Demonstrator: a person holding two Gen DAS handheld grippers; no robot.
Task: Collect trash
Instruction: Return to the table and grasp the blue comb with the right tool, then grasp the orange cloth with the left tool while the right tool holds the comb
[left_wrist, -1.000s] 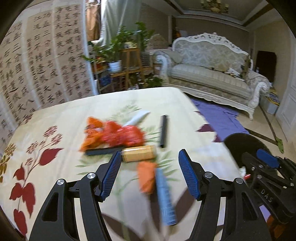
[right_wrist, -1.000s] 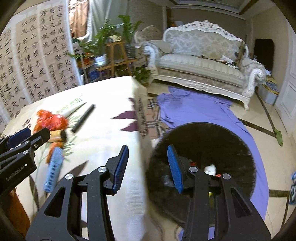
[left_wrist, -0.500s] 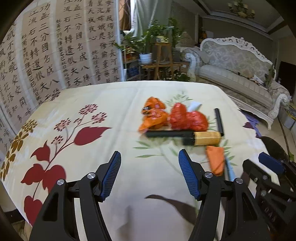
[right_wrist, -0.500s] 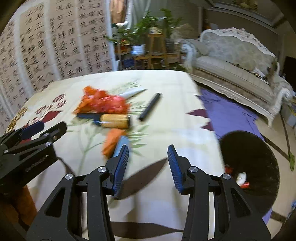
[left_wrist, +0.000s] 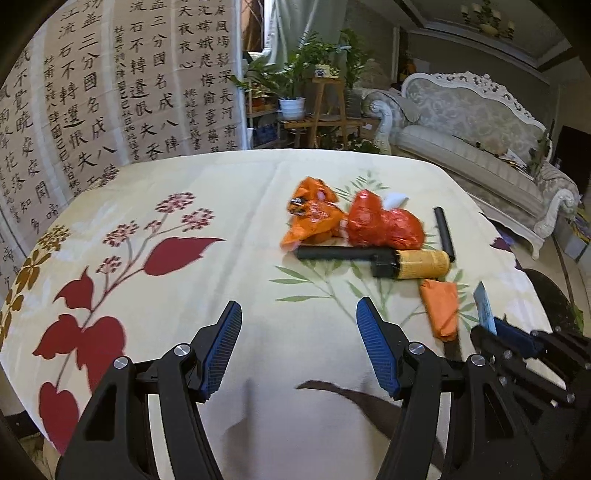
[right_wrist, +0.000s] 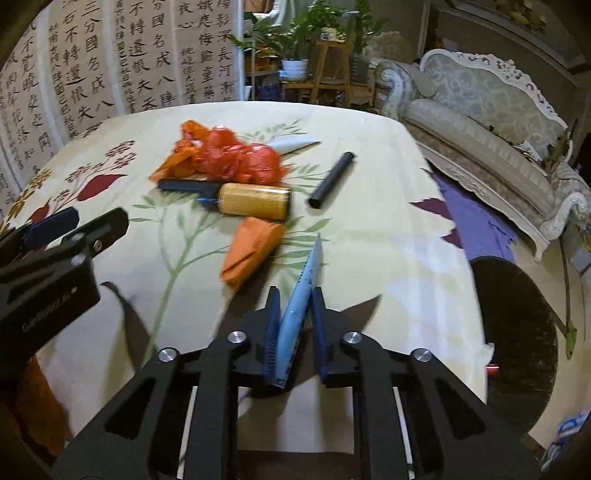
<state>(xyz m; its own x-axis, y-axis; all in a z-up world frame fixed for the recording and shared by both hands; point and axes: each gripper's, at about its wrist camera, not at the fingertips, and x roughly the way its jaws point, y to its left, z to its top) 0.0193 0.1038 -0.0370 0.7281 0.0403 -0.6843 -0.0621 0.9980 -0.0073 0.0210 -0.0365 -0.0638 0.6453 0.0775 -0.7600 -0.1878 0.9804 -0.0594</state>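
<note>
Calligraphy panels (left_wrist: 110, 92) form the left background, potted plants (left_wrist: 295, 85) stand at centre rear, and a pale sofa (left_wrist: 480, 129) occupies the right; in front lies the surface (left_wrist: 184, 192), covered by a cream floral cloth. Left gripper (left_wrist: 299, 350) hovers over a bare part of the cloth with its fingers spread wide and nothing between them. Proceeding rightward, the trash cluster comprises orange wrappers (left_wrist: 310, 218), a crumpled red wrapper (left_wrist: 384, 225), a lint roller (left_wrist: 388, 258) with a black handle, a black tube (left_wrist: 443, 232) and a folded orange wrapper (left_wrist: 441, 308). Right gripper (right_wrist: 293, 321) has its fingers closed nearly together on a blue packet (right_wrist: 301, 291), gripped at the near end, with the far tip projecting forward above the cloth. Judged by appearance, the packet is light, thin and flexible; a grip near its middle would limit drooping, and the glossy film may slip under low clamping force. The wrappers likely compress readily and suit a pinch on any raised fold. A dark round bin (right_wrist: 517, 339) stands on the floor beyond the right edge. Nothing visible blocks the route from packet to bin; the folded orange wrapper lies just beside the packet and could be disturbed.
</note>
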